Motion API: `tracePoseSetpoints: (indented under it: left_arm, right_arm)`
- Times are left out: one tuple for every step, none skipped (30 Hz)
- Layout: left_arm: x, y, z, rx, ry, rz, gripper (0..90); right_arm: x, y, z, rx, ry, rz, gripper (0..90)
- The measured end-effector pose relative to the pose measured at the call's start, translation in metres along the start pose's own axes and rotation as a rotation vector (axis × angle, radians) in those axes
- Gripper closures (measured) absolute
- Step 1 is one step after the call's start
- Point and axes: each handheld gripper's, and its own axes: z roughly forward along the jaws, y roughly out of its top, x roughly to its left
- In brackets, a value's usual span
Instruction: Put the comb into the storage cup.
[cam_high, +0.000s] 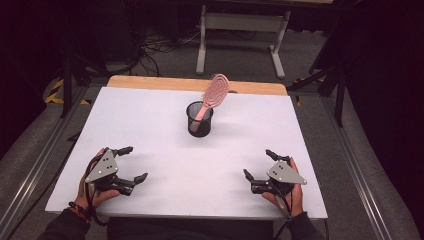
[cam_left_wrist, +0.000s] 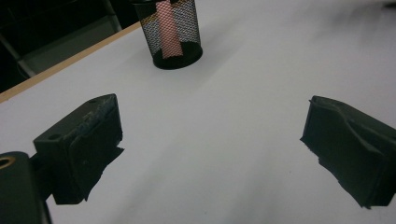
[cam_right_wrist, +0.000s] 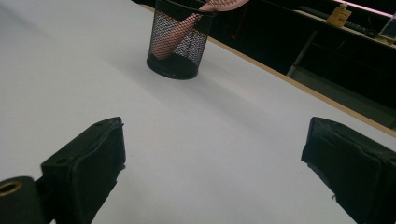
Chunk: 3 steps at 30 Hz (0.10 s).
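At the near edge of the white table top (cam_high: 165, 145), two hand-held grippers are seen resting low over the surface, one at each side. The left gripper (cam_high: 131, 163) is held in the person's left hand (cam_high: 89, 187) at the near left; its jaws are spread wide apart with nothing between them. In the left gripper view, bare white surface is seen in the gap of the left gripper (cam_left_wrist: 210, 149), with both black jaws well clear of each other. The right gripper (cam_high: 257, 164) is held in the person's right hand (cam_high: 290, 192) at the near right; its jaws are likewise spread wide and empty. This is confirmed in the right gripper view, where only table surface lies across the gap of the right gripper (cam_right_wrist: 212, 158).

Farther out, near the middle of the table and well apart from both grippers, a black mesh cup (cam_high: 199, 119) is observed standing upright. A pink hairbrush (cam_high: 213, 95) is lodged in it, handle down, with the head leaning out over the rim toward the far right. The handle is visible through the mesh in both gripper views.

Beyond the white surface, a wooden table edge (cam_high: 150, 82) is noted, and behind it a grey-framed stand (cam_high: 240, 35) on the floor.
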Motion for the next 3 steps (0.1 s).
tracePoseSetpoints:
  left_arm:
    - [0.0000, 0.0000, 0.0000, 0.000, 0.000, 0.000, 5.6]
    - [0.0006, -0.0003, -0.0004, 0.001, 0.001, -0.001, 5.6]
    - [0.0012, -0.0004, -0.0010, -0.003, -0.001, -0.005, 5.6]
  right_arm:
    - [0.0000, 0.0000, 0.0000, 0.000, 0.000, 0.000, 5.9]
    - [0.0001, 0.0000, 0.0002, 0.001, 0.000, -0.002, 6.0]
    - [0.0002, -0.0002, 0.0014, 0.004, 0.000, -0.003, 6.0]
